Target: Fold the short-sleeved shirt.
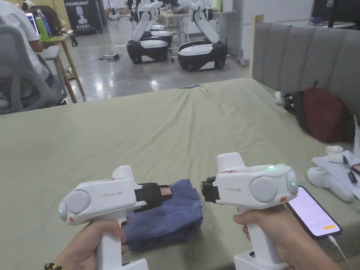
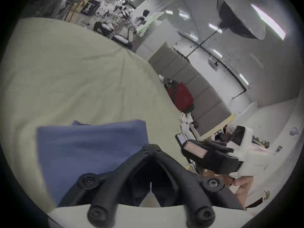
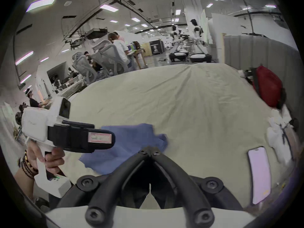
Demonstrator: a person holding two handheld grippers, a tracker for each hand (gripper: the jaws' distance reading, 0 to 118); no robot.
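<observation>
On the green-sheeted worktop, the blue short-sleeved shirt lay already folded into a compact bundle, its long axis seemingly left to right. The left gripper hung directly above it, nearer than the right gripper just off its right edge. Both sets of jaws were closed and empty.
</observation>
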